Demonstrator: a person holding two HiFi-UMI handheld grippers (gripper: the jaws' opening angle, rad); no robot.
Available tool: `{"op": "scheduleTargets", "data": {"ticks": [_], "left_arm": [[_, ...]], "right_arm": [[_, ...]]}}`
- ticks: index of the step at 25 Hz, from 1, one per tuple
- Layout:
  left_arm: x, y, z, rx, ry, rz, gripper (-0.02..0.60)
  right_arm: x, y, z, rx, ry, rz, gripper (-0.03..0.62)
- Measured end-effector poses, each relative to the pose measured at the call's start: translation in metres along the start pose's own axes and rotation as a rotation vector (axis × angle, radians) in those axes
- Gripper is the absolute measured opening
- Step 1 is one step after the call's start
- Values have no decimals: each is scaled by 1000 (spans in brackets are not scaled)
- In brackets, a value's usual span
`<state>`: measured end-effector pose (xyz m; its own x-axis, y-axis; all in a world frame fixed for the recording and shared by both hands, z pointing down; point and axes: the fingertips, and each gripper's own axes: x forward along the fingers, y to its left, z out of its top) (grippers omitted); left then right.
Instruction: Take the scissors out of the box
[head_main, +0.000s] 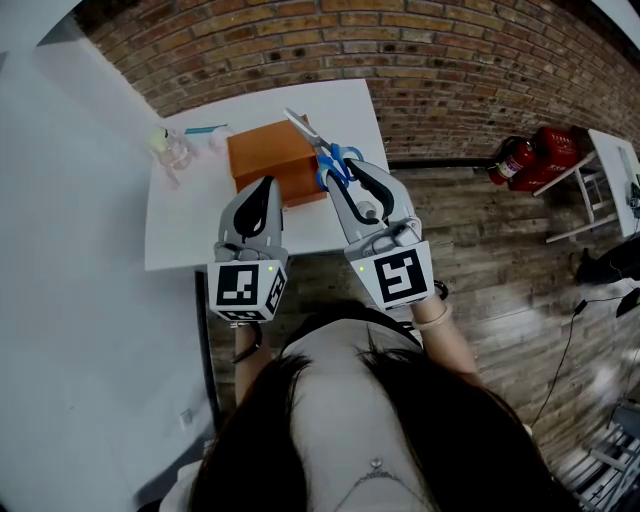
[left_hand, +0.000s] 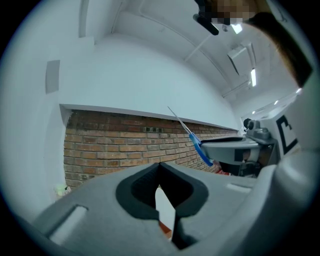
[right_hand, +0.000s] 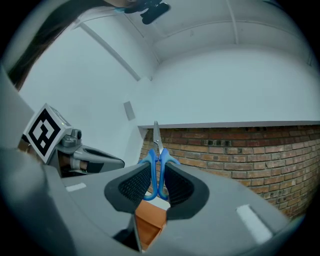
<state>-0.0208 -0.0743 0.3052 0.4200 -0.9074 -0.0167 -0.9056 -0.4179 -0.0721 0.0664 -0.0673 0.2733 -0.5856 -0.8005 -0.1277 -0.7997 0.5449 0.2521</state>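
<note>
The blue-handled scissors are clamped by their handles in my right gripper, blades pointing up and away over the far right corner of the orange box. In the right gripper view the scissors stand upright between the pads of the right gripper, above a corner of the box. My left gripper hovers over the box's near edge, fingertips together and nothing held. The left gripper view shows the left gripper's tips meeting, and the scissors off to the right.
The box sits on a small white table against a brick wall. A clear plastic item and a thin blue object lie at the table's far left. Red fire extinguishers lie on the wooden floor, right.
</note>
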Motion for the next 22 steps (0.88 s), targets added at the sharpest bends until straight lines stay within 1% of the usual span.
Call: {"op": "scheduleTargets", "data": {"ticks": [5,12,22], "left_arm": [[-3,-1,1,-2,-8,2,0],[-7,-1,-1,-9,4,-5,0],[-8,-1,-2,-16,9,-3,0]], "right_arm": [[-2,2,-1,15,-2,-2,98],[-4,4,-3,29,1,-11,98],[-5,8,-6,32,12,4,98]]}}
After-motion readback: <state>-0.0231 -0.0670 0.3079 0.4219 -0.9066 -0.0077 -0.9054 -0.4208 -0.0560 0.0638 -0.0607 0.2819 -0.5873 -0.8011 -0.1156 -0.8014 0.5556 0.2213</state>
